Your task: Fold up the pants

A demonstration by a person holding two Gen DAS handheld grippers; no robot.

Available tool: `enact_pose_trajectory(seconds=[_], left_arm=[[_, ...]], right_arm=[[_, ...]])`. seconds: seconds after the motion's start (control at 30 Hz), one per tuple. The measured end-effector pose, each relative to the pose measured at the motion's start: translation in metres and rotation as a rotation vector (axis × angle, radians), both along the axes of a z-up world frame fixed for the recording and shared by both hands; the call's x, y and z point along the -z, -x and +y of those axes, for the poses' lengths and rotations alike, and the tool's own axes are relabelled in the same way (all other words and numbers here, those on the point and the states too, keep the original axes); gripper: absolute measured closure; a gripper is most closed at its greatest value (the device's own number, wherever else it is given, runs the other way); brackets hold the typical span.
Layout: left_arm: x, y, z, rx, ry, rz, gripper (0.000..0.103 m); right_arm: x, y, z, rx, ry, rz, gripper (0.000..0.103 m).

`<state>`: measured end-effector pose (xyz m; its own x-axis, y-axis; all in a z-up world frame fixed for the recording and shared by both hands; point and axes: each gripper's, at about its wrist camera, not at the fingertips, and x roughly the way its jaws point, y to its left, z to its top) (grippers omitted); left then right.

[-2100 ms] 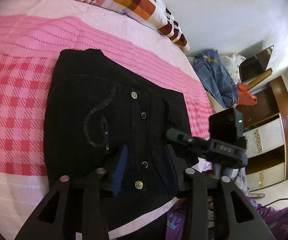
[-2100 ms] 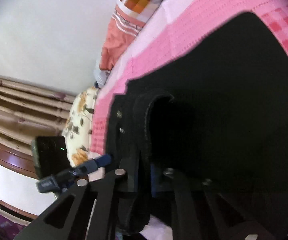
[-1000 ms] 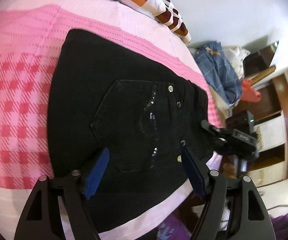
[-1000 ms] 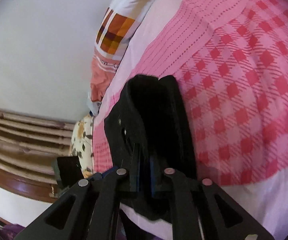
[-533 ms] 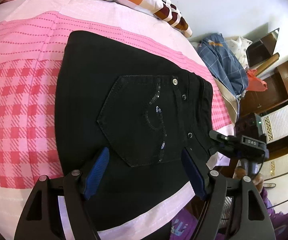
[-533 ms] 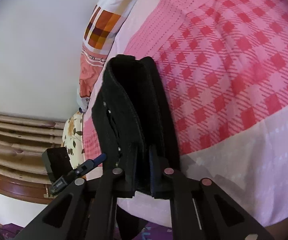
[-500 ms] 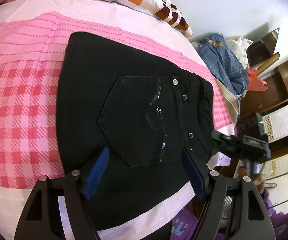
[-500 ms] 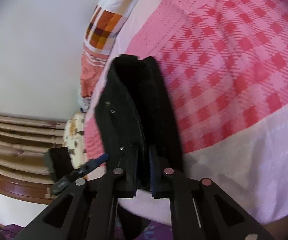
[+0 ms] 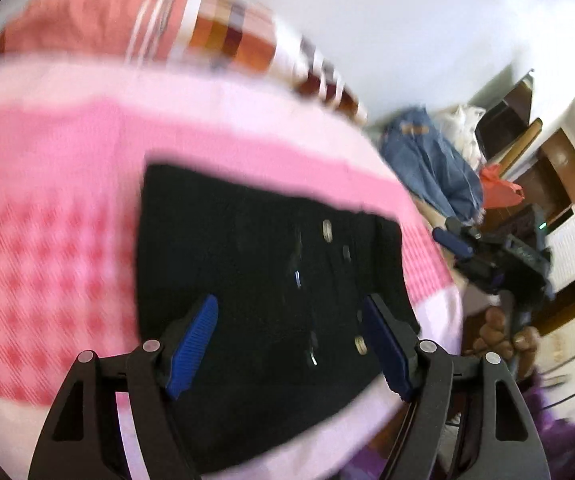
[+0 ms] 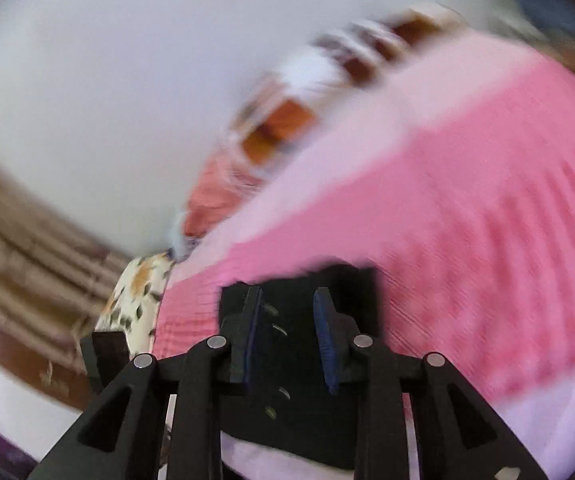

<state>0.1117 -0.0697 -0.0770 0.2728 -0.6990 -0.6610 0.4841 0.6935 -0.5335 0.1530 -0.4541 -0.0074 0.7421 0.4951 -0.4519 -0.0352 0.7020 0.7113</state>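
Folded black pants (image 9: 263,280) lie flat on the pink-check bed cover (image 9: 47,272), a compact rectangle w/ rivets and back pocket facing up, directly ahead of and below both sets of jaws. Left gripper (image 9: 291,344) hangs over the near edge of the bundle w/ jaws spread wide, nothing between the blue pads, no contact w/ the fabric. Right gripper (image 10: 289,338), seen in the left view just off the bed's far corner in a person's hand (image 9: 503,340), has jaws that have just been opening: now part-open, pads clear of the cloth, pants showing through the gap but apparently not pinched.

Risk, as a judgement: denim is stiff and springy, so w/ both grips off the top layer could lift or slide and the fold loosen; a pad snagging the waistband edge on the way out would drag the bundle askew, toward the bed edge near the right jaws.

Both views motion-blurred. Patchwork pillow (image 9: 223,36) beyond the jaws; no brand, label or writing legible anywhere
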Motion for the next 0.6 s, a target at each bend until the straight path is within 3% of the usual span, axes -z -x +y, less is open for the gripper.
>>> enact_pose_trajectory(seconds=[0.07,0.17,0.23,0.27,0.4,0.43,0.53,0.6], left_arm=[[0.003,-0.008,-0.003,-0.016,-0.012,-0.032,0.028],[0.023,-0.022,-0.009,-0.035,-0.017,0.001,0.028],[0.03,-0.027,-0.013,-0.037,-0.03,0.001,0.028],[0.035,-0.029,-0.014,-0.037,-0.035,-0.011,0.028],[0.046,-0.031,-0.017,-0.03,-0.046,-0.02,0.028],[0.046,-0.03,-0.02,-0.028,-0.052,-0.026,0.028],[0.042,-0.029,-0.019,-0.028,-0.052,-0.018,0.028],[0.034,-0.032,-0.013,-0.055,0.001,-0.004,0.028]], right_arm=[[-0.001,-0.026,0.023,-0.069,0.063,-0.014,0.077],[0.018,-0.058,0.041,-0.108,0.15,0.047,0.08],[0.034,-0.071,0.043,-0.07,0.189,0.103,0.095],[0.043,-0.074,0.038,-0.037,0.175,0.135,0.103],[0.088,-0.068,0.019,0.035,-0.053,0.203,0.103],[0.093,-0.066,0.02,0.038,-0.062,0.196,0.103],[0.085,-0.064,0.032,0.042,0.056,0.193,0.103],[0.091,-0.062,0.023,0.034,-0.013,0.186,0.103]])
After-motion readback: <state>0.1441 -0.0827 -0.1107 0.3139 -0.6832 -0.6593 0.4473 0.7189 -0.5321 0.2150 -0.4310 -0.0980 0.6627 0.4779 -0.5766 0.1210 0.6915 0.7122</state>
